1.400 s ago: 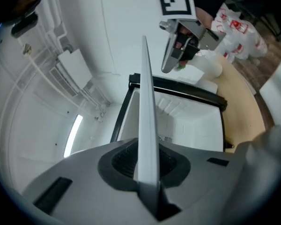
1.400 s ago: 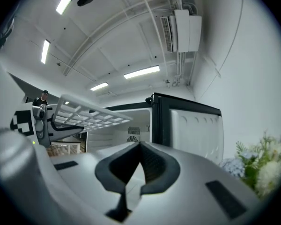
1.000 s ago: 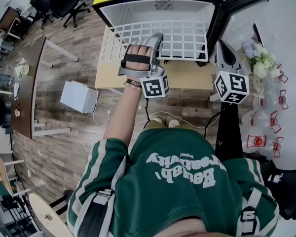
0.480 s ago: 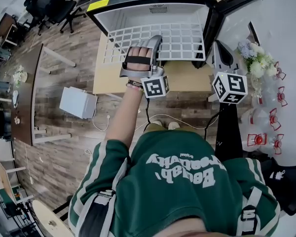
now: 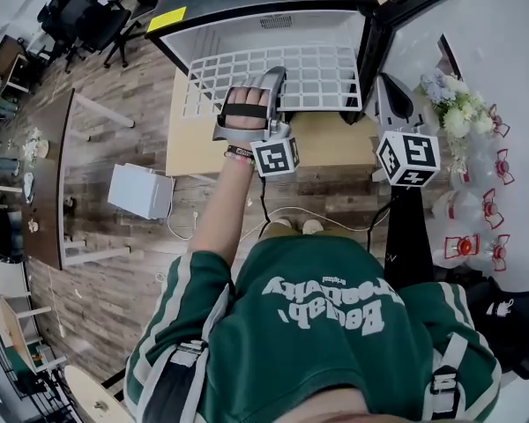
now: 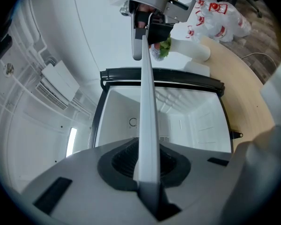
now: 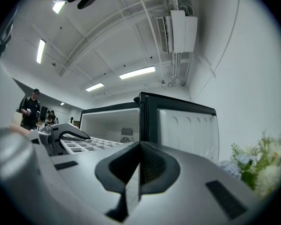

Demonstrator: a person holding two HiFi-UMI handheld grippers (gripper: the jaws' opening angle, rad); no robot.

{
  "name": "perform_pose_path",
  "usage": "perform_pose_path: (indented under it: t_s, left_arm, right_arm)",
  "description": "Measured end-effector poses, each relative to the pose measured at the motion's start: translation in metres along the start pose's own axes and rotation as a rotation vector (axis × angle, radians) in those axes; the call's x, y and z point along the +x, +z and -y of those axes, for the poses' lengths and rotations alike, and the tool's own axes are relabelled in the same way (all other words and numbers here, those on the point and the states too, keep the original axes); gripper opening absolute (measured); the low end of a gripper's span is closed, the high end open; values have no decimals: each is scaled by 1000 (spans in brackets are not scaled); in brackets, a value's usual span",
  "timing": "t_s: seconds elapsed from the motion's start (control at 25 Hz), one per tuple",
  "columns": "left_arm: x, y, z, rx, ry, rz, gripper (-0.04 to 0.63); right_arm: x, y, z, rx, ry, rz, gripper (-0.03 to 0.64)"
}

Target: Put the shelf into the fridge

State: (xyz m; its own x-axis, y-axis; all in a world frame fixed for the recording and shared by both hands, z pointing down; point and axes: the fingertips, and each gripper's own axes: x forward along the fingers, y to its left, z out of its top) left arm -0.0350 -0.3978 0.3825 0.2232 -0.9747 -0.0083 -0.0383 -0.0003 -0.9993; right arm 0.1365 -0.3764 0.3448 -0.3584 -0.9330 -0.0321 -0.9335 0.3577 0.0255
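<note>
The white wire shelf (image 5: pixel 317 69) lies flat, its far part inside the open fridge (image 5: pixel 273 29). My left gripper (image 5: pixel 271 76) is shut on the shelf's near edge. In the left gripper view the shelf (image 6: pixel 147 125) shows edge-on, running from my left gripper (image 6: pixel 148 177) toward the fridge's white inside (image 6: pixel 187 121). My right gripper (image 5: pixel 390 82) hangs beside the shelf's right corner, next to the fridge door (image 5: pixel 397 16). Its jaws are shut with nothing in them (image 7: pixel 136 172). The right gripper view has the shelf (image 7: pixel 91 144) to the left, apart from those jaws.
The fridge stands on a wooden table (image 5: pixel 335 139). Flowers (image 5: pixel 463 113) and plastic bags with red print (image 5: pixel 485 218) lie at the right. A white box (image 5: pixel 141 192) sits on the floor at the left, office chairs (image 5: pixel 79 16) farther back. People stand in the distance (image 7: pixel 30 109).
My left gripper has carried the shelf a little farther toward the fridge and slightly lower. The right gripper has stayed where it was.
</note>
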Motion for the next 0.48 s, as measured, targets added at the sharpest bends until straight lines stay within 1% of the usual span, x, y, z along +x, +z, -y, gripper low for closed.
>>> perform_pose_path:
  t_s: [0.16, 0.36, 0.48]
  left_arm:
    - [1, -1, 1, 6, 15, -13, 52]
    - [3, -14, 0, 16, 41, -84, 52]
    - [6, -18, -1, 10, 43, -111, 52]
  right_arm:
    - [1, 2, 0, 1, -2, 3, 3]
    - [0, 4, -2, -3, -1, 5, 3]
    - [-1, 4, -3, -8, -2, 6, 3]
